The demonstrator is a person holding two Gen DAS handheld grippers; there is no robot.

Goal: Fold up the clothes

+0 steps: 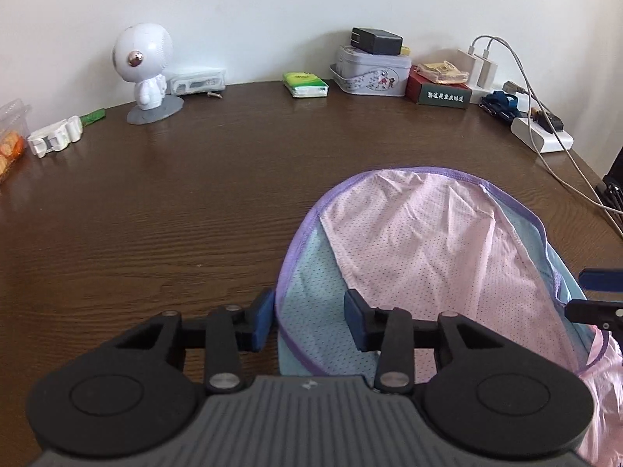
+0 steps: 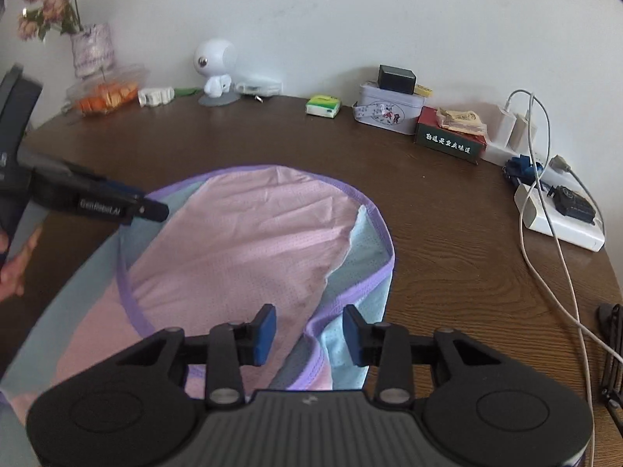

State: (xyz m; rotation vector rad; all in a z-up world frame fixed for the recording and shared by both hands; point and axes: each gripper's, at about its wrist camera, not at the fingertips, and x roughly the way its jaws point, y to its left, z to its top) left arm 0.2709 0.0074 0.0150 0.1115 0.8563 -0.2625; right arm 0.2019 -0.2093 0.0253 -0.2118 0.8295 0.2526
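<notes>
Meanwhile both hand-held grippers, left (image 1: 307,321) and right (image 2: 309,334), stand open astride the pink mesh garment (image 1: 420,241), pinch-and-fold likely next

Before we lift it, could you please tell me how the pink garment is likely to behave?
The garment is probably floppy: it lies creased and bunched. Its thin perforated mesh suggests it is light. It may slide on the smooth table.

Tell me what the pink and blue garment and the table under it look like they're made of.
The garment looks like thin perforated mesh fabric, likely synthetic: tiny dots all over, soft creases, purple binding along the edges. The table looks like dark wood or a wood-grain laminate: streaky grain with a slight sheen; which one I cannot tell.
</notes>
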